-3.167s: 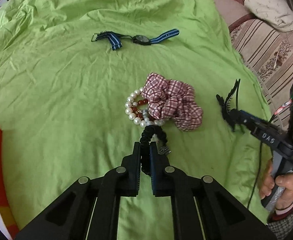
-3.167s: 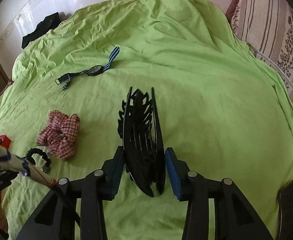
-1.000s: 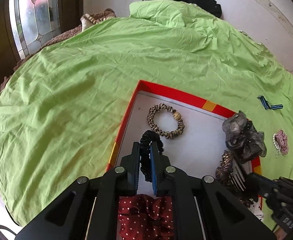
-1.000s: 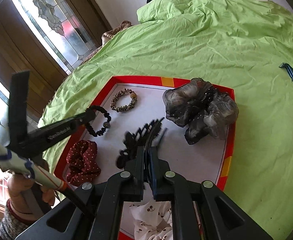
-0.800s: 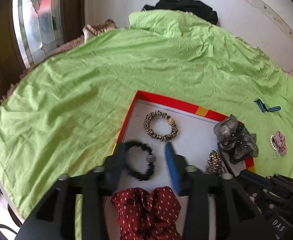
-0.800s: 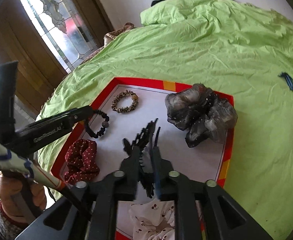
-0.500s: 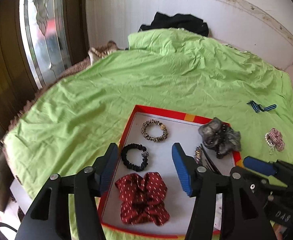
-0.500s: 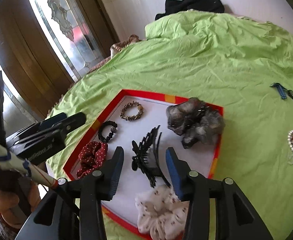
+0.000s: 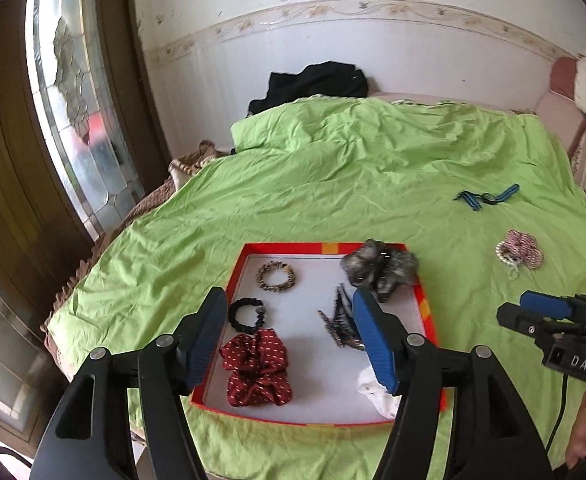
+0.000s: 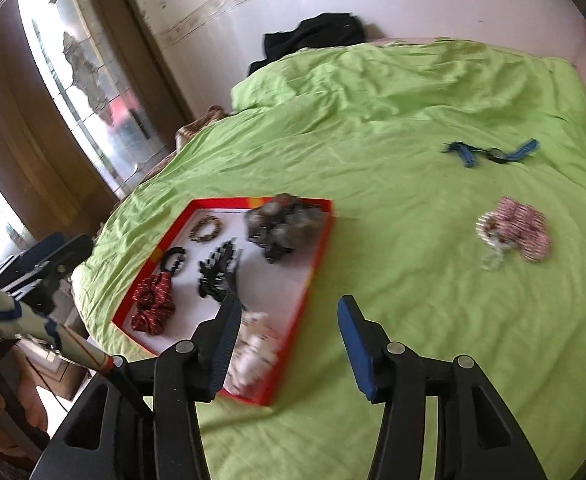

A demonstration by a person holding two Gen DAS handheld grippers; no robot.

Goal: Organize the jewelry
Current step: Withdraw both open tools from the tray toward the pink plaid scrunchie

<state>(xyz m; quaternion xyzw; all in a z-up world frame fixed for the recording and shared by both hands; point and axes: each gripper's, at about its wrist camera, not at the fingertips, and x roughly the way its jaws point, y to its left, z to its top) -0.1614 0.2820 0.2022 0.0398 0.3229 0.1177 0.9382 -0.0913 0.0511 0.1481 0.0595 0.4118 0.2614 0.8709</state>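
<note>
A red-rimmed tray (image 9: pixel 249 249) (image 10: pixel 317 256) lies on the green bedspread. In it are a black beaded hair tie (image 9: pixel 247 315) (image 10: pixel 174 260), a leopard hair tie (image 9: pixel 277 276), a red dotted scrunchie (image 9: pixel 257 369) (image 10: pixel 153 298), a black claw clip (image 9: pixel 340 322) (image 10: pixel 217 270), a grey scrunchie (image 9: pixel 379 270) (image 10: pixel 287 222) and a white scrunchie (image 9: pixel 375 394) (image 10: pixel 253 354). My left gripper (image 9: pixel 291 340) is open and empty above the tray. My right gripper (image 10: pixel 289 344) is open and empty over the tray's right rim. A plaid scrunchie with pearl bracelet (image 9: pixel 519 250) (image 10: pixel 513 234) and a blue-strapped watch (image 9: pixel 487 198) (image 10: pixel 493 154) lie on the bedspread.
The green bedspread (image 9: pixel 333 184) (image 10: pixel 433 280) covers the bed. A wooden door with stained glass (image 9: pixel 65 120) stands at left. Black clothing (image 9: pixel 313 84) lies at the bed's head against the wall. A sofa (image 9: pixel 585 120) is at far right.
Both grippers let go of their items in the tray: the black hair tie from the left, the claw clip from the right. Both opened wide and pulled back and up; the right swung right.
</note>
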